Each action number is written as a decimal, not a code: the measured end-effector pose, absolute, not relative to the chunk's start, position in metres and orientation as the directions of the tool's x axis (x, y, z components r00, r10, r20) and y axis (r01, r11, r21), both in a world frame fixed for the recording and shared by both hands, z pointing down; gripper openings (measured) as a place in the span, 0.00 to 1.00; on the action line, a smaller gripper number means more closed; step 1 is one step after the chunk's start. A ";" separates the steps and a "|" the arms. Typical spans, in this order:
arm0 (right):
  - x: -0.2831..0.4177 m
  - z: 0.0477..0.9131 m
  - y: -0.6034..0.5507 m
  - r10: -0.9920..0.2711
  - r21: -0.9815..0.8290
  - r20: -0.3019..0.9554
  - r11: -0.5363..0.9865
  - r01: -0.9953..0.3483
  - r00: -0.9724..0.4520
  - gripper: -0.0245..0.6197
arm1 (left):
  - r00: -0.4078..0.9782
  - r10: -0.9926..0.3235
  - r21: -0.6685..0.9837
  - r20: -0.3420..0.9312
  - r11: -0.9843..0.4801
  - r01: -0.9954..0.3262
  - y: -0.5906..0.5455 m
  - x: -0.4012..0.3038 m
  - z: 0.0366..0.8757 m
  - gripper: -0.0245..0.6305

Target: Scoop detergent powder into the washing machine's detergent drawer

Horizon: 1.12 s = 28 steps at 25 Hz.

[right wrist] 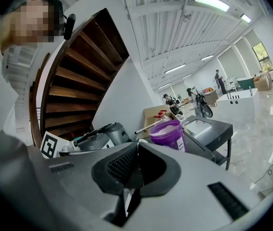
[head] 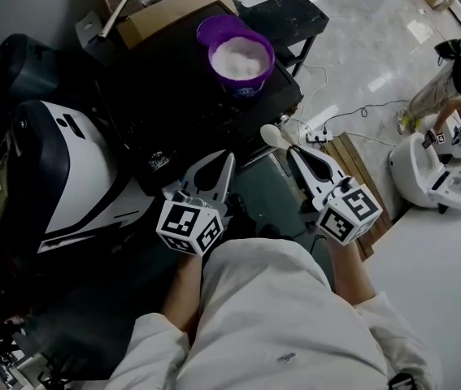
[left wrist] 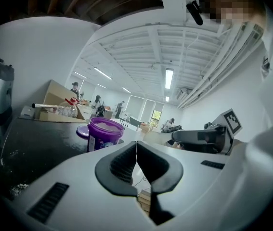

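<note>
Right gripper (head: 294, 152): centre of frame, jaws closed on the white scoop's (head: 272, 136) handle.
Left gripper (head: 228, 160): just left of it, jaws pressed together, empty.
Detergent tub (head: 241, 56): purple, open, powder inside, upper centre on the black table (head: 173, 96).
Cardboard box (head: 169, 10): top, behind the tub.
Washing machine (head: 59, 173): left edge.

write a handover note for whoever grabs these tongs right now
The left tongs are shut and empty, held low in front of the body.
The right tongs are shut on the spoon, its bowl pointing toward the tub.
The tub stands open on the black table, ahead of both tongs, with white powder in it.
The washing machine is to the left; I can't make out its drawer.
Done: spoon in hand.
Left: dip into the powder, carry it to the drawer and tip it in.
</note>
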State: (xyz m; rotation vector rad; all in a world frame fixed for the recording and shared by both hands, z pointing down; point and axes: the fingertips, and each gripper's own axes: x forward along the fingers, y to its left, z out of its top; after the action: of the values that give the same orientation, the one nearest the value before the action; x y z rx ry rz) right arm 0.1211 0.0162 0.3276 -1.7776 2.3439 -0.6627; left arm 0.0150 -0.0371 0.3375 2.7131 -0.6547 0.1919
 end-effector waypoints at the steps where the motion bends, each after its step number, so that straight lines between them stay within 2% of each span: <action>1: 0.121 0.326 0.011 -0.941 -0.420 0.159 0.209 -0.883 -0.298 0.06 | 0.887 -0.413 0.297 0.207 -0.837 -0.459 -0.042 0.015 0.337 0.07; 15: 0.119 0.309 -0.041 -0.958 -0.373 0.151 0.174 -0.911 -0.245 0.05 | 0.903 -0.385 0.313 0.192 -0.848 -0.428 -0.097 0.007 0.332 0.07; 28: 0.151 0.301 -0.083 -0.942 -0.318 0.175 0.222 -0.922 -0.287 0.05 | 0.881 -0.423 0.348 0.209 -0.810 -0.472 -0.122 0.031 0.338 0.07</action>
State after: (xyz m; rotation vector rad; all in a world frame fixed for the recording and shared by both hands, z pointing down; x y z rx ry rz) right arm 0.1510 -0.0830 0.3007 -1.8420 2.4122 -0.5645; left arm 0.0314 -0.1223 0.3381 2.6564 -0.6596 0.1705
